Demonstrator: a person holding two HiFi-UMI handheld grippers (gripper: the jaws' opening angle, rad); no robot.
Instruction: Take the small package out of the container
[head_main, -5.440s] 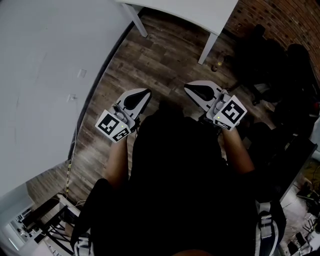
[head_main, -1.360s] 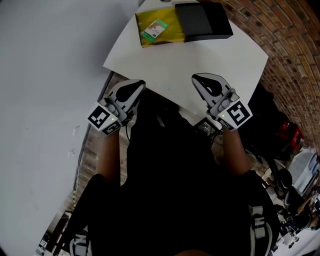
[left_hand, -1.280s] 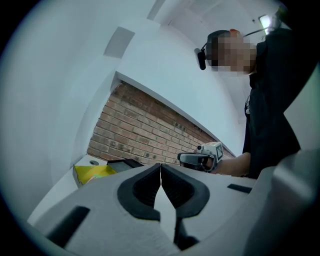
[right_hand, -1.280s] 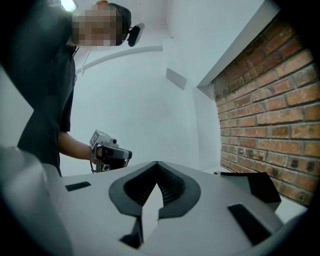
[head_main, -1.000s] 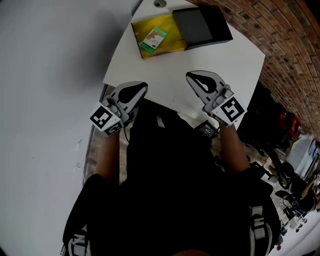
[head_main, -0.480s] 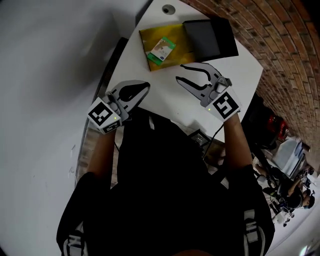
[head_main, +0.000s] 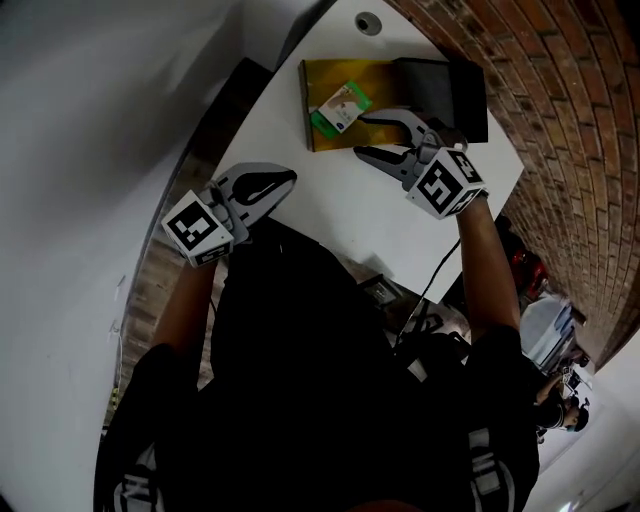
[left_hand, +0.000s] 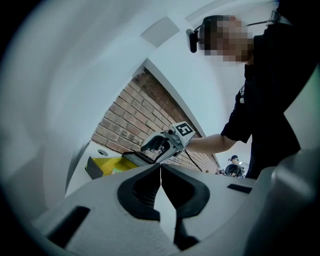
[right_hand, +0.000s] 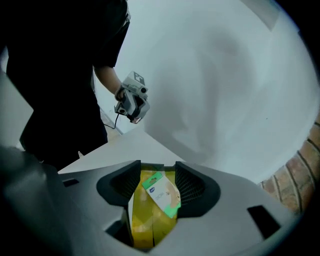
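Note:
A small green-and-white package (head_main: 340, 104) lies in a yellow container (head_main: 322, 135) at the far side of the white table (head_main: 330, 210). My right gripper (head_main: 360, 135) hangs at the container's near edge, tipped downward, and its jaws have just been opening. In the right gripper view the package (right_hand: 161, 196) shows in the gap of the right gripper (right_hand: 157, 187), beyond the pads and untouched, over the container (right_hand: 145, 225). My left gripper (head_main: 290, 179) stays shut and empty at the table's near left edge. From the left gripper (left_hand: 160, 170) I see the container (left_hand: 102, 165) far ahead.
A black lid (head_main: 452, 92) lies against the container's right side. A round cable hole (head_main: 368, 22) sits in the table's far corner. A brick wall (head_main: 560, 130) runs along the right. A cable (head_main: 432, 285) hangs off the table's near edge.
The right gripper has moved forward to the container, tipped down and rolled, and its jaws went from shut to open. The left gripper has shifted a little and stayed shut.

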